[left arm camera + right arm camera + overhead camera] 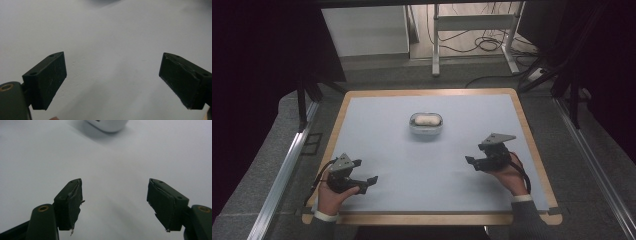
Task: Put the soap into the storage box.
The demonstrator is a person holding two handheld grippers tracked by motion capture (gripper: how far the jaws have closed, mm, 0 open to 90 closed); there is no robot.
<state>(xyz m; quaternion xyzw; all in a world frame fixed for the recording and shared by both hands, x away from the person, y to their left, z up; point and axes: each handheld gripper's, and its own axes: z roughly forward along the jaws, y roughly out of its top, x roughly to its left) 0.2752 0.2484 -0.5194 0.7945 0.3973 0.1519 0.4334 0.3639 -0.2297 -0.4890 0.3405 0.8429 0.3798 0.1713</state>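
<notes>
One white bowl (426,125) with one white lump, mid-table (377,145). Two claws, left gripper (371,181) and right gripper (470,161), both spread, pinching nothing.

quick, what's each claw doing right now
Left claw: open, holding nothing, over the bare table.
Right claw: open, holding nothing, facing the white dish.
</notes>
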